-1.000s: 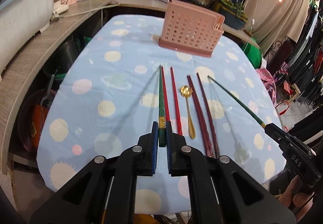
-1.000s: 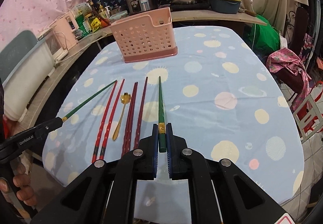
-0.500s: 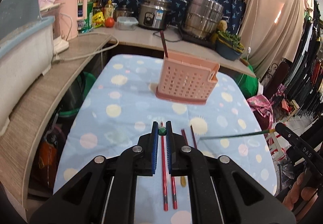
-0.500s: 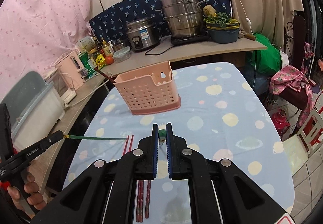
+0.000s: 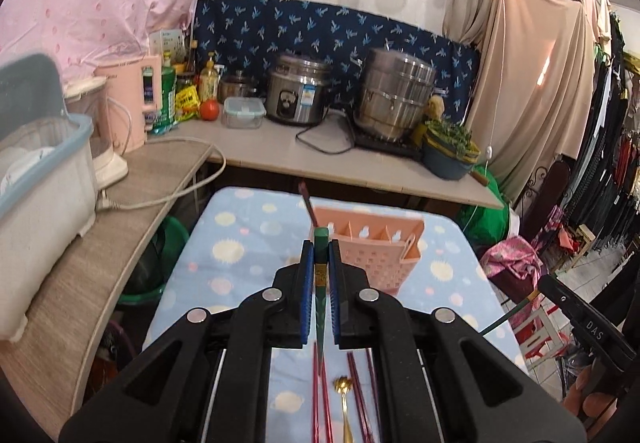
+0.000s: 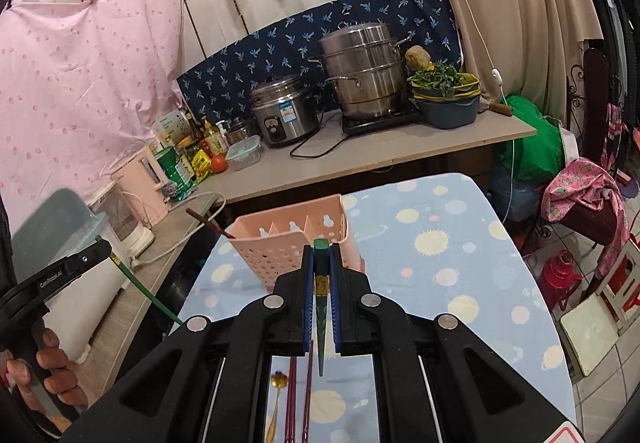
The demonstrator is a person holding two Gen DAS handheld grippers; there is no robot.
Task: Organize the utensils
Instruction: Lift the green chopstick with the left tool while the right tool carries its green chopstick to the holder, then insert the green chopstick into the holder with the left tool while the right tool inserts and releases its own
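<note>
Two green chopsticks raised for the pink basket (image 5: 372, 243)

Left gripper (image 5: 319, 283) and right gripper (image 6: 320, 283) each pinch a green chopstick (image 5: 320, 263) near its thick end, tip down for dropping; red chopsticks (image 5: 320, 395) and spoon (image 5: 343, 387) lie near.

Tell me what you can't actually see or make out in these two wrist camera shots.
- Left wrist view: the red chopsticks and gold spoon run off the bottom edge, partly behind the left gripper.
- Both views: the pink basket compartments' floors are hidden by its walls.
- Right wrist view: the right gripper covers the basket's near wall.
- Right wrist view: the bottle labels are too small to read.
</note>
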